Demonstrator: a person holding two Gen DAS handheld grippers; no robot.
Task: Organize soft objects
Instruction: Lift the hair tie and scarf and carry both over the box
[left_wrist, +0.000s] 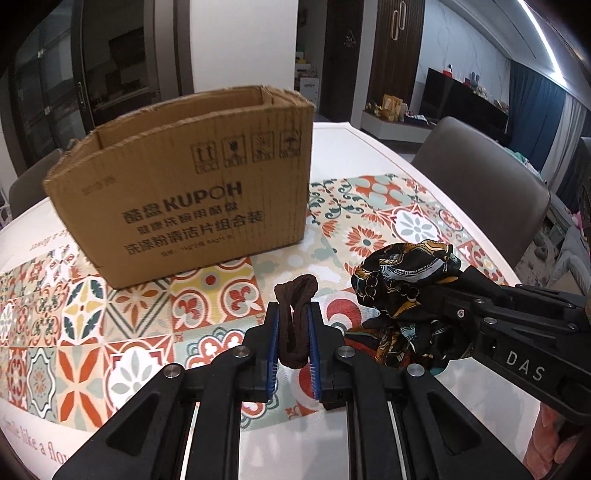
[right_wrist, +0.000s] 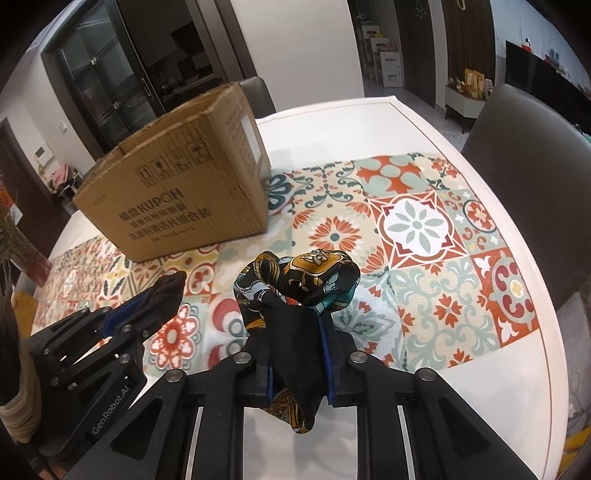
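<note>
A thin dark brown fabric piece (left_wrist: 297, 288), like a rolled stocking, hangs looped between the blue pads of my left gripper (left_wrist: 294, 308), which is shut on it above the table. To its right, my right gripper (right_wrist: 295, 317) is shut on a bunched black scarf (right_wrist: 314, 277) with gold and blue print; the cloth bulges past the fingertips and drapes below them. The left wrist view shows the scarf (left_wrist: 402, 273) covering the right gripper's tips. From the right wrist view, my left gripper (right_wrist: 162, 297) holds the brown piece (right_wrist: 171, 284) at the left. An open cardboard box (left_wrist: 184, 206) stands behind.
The box (right_wrist: 177, 206) sits on a colourful tile-patterned mat (left_wrist: 369, 206) over a white table (right_wrist: 369, 110). Grey chairs (left_wrist: 480, 177) stand at the far and right sides. A vase with flowers (right_wrist: 22, 251) is at the left edge.
</note>
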